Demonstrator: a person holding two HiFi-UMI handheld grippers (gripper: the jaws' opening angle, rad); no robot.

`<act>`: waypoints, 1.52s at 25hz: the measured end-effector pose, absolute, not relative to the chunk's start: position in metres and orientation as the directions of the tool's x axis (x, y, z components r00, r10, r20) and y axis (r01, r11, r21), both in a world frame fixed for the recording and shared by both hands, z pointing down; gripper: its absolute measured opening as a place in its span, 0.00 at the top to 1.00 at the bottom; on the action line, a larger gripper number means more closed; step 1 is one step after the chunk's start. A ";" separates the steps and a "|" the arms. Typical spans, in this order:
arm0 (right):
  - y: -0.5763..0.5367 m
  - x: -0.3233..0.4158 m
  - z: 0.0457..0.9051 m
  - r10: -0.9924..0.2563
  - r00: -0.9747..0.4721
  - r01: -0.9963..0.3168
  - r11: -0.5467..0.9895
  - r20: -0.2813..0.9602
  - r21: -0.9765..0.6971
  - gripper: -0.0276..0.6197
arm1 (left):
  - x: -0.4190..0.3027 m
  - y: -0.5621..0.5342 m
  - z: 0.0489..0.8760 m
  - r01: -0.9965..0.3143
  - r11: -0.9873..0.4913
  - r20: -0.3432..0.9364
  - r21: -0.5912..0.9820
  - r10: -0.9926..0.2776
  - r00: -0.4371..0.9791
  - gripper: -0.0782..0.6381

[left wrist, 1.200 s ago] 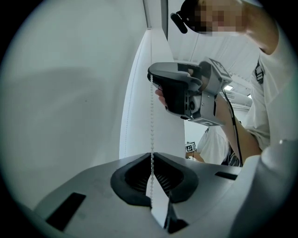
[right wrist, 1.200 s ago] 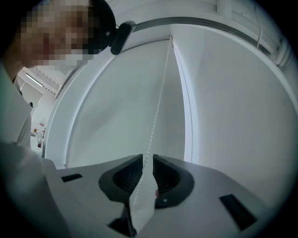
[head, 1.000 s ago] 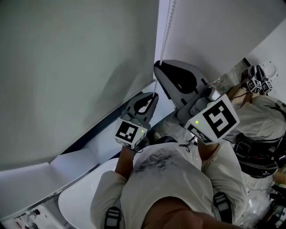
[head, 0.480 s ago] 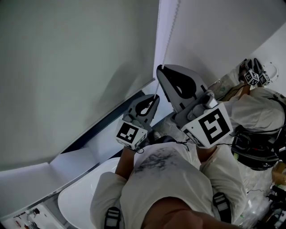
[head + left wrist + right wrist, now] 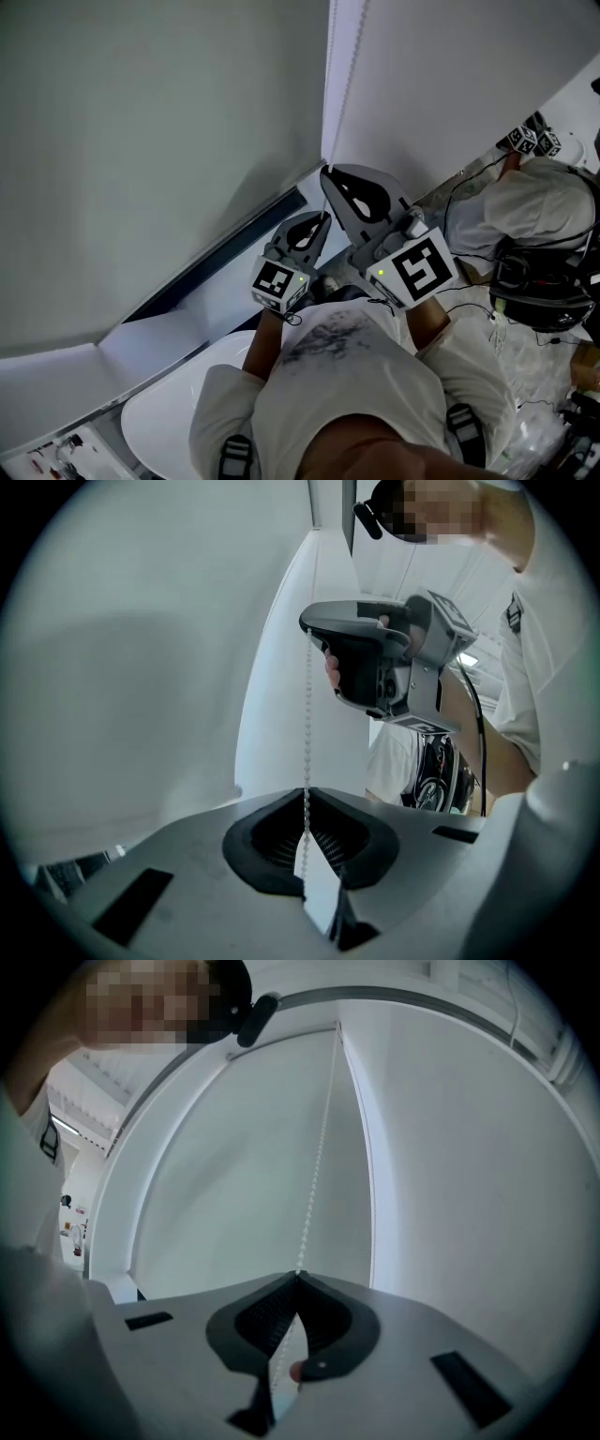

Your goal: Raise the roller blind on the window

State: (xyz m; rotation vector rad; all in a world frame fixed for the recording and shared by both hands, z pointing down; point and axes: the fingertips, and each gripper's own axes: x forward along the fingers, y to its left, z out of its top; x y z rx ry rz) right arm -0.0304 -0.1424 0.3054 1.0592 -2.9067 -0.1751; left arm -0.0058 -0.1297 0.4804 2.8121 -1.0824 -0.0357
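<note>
2 sets of jaws are shut tight on the bead chain: my left gripper pinches it low and my right gripper pinches it just above. The chain runs up beside the roller blind, which hangs low, near the white sill. Another person is close on my right.
</note>
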 end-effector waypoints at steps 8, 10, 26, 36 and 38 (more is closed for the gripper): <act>-0.140 -0.030 0.340 -0.642 -0.767 -0.637 0.764 0.022 0.102 0.86 | -0.004 -0.124 0.520 -0.673 -0.724 0.023 0.150 -0.678 0.735 0.87; -0.149 -0.026 0.349 -0.638 -0.770 -0.633 0.767 0.016 0.107 0.86 | 0.002 -0.133 0.532 -0.673 -0.722 0.030 0.159 -0.678 0.734 0.87; -0.140 -0.033 0.412 -0.605 -0.794 -0.595 0.793 0.061 0.128 0.86 | -0.003 -0.134 0.597 -0.679 -0.702 0.133 0.214 -0.668 0.732 0.87; -0.120 -0.032 0.411 -0.613 -0.788 -0.601 0.786 0.061 0.147 0.86 | -0.003 -0.112 0.594 -0.687 -0.697 0.151 0.207 -0.671 0.726 0.87; -0.116 -0.031 0.406 -0.611 -0.790 -0.599 0.788 0.057 0.145 0.86 | -0.005 -0.105 0.581 -0.691 -0.695 0.137 0.199 -0.679 0.722 0.87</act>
